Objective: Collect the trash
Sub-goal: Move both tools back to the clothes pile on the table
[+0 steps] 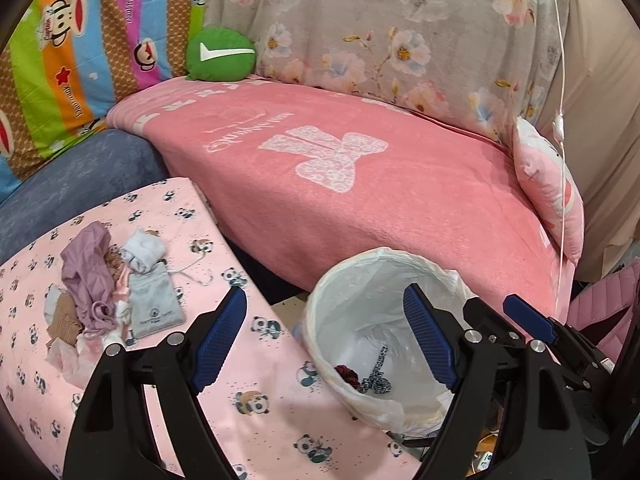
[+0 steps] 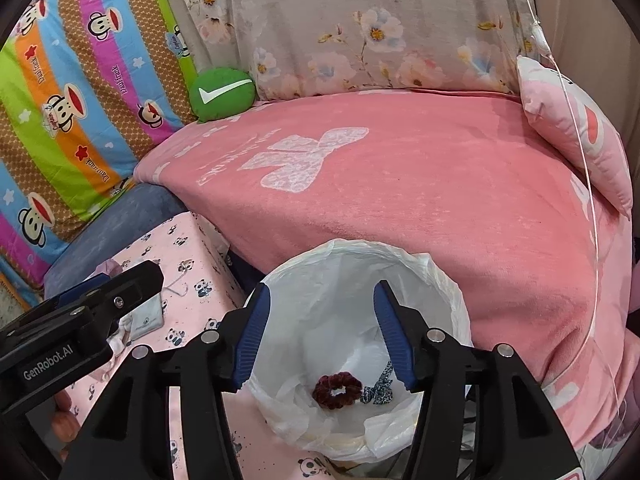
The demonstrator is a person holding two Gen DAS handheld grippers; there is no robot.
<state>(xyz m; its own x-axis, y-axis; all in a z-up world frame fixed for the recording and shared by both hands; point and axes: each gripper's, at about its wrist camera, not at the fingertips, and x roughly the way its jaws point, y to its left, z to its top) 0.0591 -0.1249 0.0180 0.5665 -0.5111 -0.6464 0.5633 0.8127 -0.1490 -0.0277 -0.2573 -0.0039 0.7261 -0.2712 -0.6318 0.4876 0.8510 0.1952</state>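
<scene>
My right gripper (image 2: pixel 322 334) hangs above the trash bin (image 2: pixel 448 292), its jaws spread wide and holding nothing. From this view I see down into the white liner: a dark red scrunchie (image 2: pixel 336 390) and a spotted blue scrunchie (image 2: pixel 378 390) lie on the bottom, touching each other. My left gripper (image 1: pixel 326 338) is also wide open and empty, over the gap between the bin and the panda cloth (image 1: pixel 272 392). Only the left view shows well the pile of trash (image 1: pixel 96 280) on this cloth, left of the bin: a purple fabric piece, a grey pouch (image 1: pixel 154 300) and some tissue. In the right view my left gripper covers most of it. Behind the bin is the pink blanket (image 2: pixel 400 200), just beside its rim. A thin white cord (image 2: pixel 592 200) hangs to the right of the bin.
</scene>
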